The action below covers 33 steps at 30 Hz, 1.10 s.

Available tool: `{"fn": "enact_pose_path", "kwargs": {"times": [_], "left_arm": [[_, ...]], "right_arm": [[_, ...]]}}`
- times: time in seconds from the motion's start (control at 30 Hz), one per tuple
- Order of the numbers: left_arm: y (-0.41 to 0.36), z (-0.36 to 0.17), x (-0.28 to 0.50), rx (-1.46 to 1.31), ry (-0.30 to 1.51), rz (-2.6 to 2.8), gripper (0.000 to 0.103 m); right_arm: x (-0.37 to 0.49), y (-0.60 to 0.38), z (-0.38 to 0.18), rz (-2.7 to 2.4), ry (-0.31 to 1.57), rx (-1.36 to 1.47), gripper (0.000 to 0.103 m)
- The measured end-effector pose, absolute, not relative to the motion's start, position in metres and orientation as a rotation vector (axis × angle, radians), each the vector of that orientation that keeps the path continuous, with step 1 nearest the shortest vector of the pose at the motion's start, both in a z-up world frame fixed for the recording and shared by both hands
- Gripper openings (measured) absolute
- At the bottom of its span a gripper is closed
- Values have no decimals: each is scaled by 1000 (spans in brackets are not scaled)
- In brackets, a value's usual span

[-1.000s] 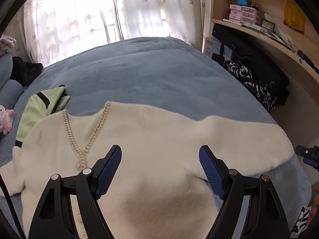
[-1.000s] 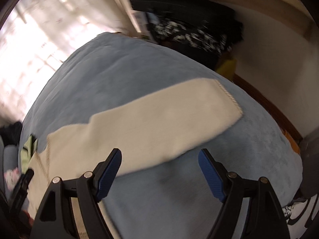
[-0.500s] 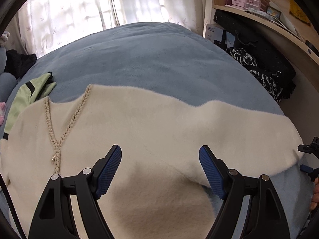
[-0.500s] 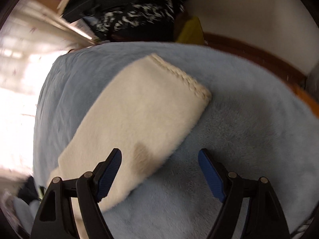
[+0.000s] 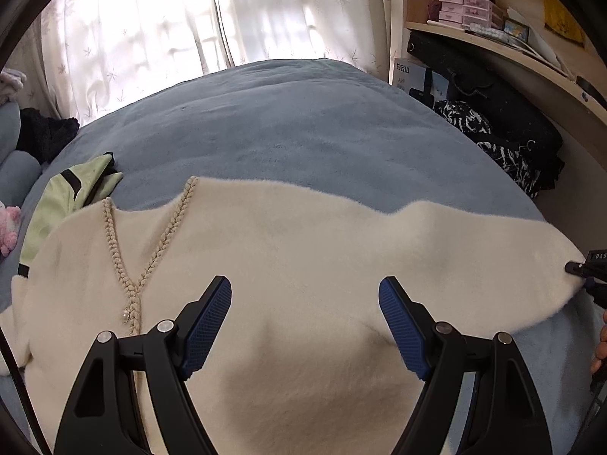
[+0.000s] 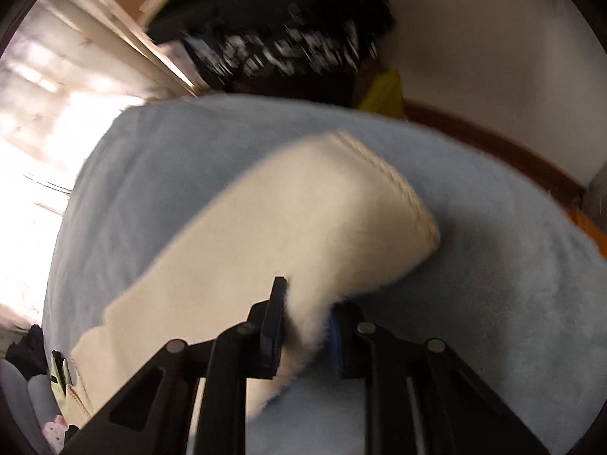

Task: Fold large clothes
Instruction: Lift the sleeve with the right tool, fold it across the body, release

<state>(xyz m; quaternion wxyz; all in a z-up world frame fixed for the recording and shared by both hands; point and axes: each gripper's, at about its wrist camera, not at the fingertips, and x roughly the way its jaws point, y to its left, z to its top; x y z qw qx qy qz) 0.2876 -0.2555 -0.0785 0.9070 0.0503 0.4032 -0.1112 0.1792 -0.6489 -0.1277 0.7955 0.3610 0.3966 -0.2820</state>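
A fluffy cream cardigan [image 5: 303, 250] with a braided V neckline [image 5: 151, 261] lies flat on the blue bedspread [image 5: 288, 125]. My left gripper [image 5: 305, 284] hovers open above its chest, with nothing between the blue pads. The cardigan's sleeve [image 6: 322, 208] stretches out toward the bed's right side and ends in a braided cuff [image 6: 398, 185]. My right gripper [image 6: 309, 299] is closing on the sleeve's near edge, and the fabric is pinched between its jaws. In the left wrist view the right gripper [image 5: 590, 265] shows at the sleeve's end.
A light green garment [image 5: 68, 197] lies beside the cardigan's shoulder at the left. Dark and black-and-white clothes [image 5: 493, 144] are piled at the bed's right, under a wooden shelf [image 5: 493, 43]. Curtains [image 5: 151, 38] hang behind the bed. A pink plush toy [image 5: 9, 227] sits far left.
My right gripper has come down onto the sleeve and gone from wide open to pinching its edge. The left gripper has sunk slightly over the cardigan and stays open.
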Motion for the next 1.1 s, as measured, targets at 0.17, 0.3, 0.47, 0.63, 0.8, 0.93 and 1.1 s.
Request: {"fn": "enact_pose_path", "kwargs": {"times": [0.17, 0.3, 0.47, 0.63, 0.8, 0.93, 1.1], "left_arm": [[-230, -57, 277, 61, 819, -224, 79], [-203, -36, 267, 59, 771, -188, 79], [-153, -13, 255, 62, 711, -101, 79], [-93, -10, 252, 56, 695, -12, 79], [-32, -38, 258, 37, 765, 68, 79], [-2, -72, 266, -9, 886, 37, 79], [4, -98, 269, -63, 951, -52, 79]], "right_arm": [[188, -588, -55, -452, 726, 615, 15], [200, -512, 0, -239, 660, 501, 12], [216, -406, 30, 24, 660, 414, 11], [236, -308, 9, 192, 700, 299, 11], [254, -237, -57, 256, 857, 230, 12], [254, -220, -98, 254, 990, 233, 12], [240, -234, -108, 201, 1013, 230, 14]]}}
